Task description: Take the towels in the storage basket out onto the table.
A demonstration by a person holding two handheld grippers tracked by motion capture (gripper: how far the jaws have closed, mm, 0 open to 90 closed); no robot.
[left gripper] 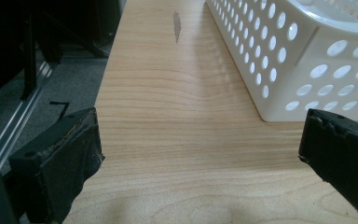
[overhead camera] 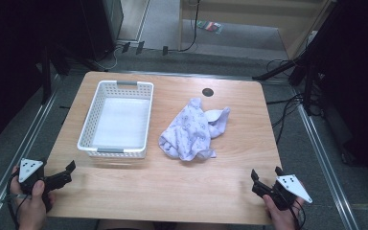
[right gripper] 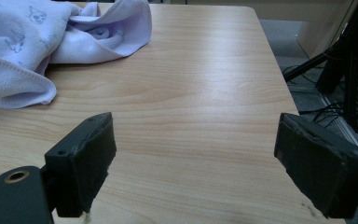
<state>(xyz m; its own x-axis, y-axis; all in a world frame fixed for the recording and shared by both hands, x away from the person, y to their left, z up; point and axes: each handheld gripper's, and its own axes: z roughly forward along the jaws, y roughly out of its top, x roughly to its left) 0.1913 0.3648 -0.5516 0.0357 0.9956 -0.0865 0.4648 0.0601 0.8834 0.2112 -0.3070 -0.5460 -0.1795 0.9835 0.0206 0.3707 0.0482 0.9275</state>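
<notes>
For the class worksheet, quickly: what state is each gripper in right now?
Left gripper: open, holding nothing.
Right gripper: open, holding nothing.

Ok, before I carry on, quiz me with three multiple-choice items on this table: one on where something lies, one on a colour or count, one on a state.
1. Where does the cloth lie relative to the basket?
A. Inside it
B. On the table to its right in the high view
C. Draped over its rim

2. What colour is the basket?
A. White
B. Blue
C. Black

3. How are the left gripper and right gripper set?
A. Both shut on the cloth
B. Left open, right shut
C. Both open, holding nothing

Answers: 1 B, the crumpled cloth sits on the wood beside the basket, apart from it. 2 A, its perforated walls are white. 3 C, each gripper view shows its jaws spread wide over bare table.
</notes>
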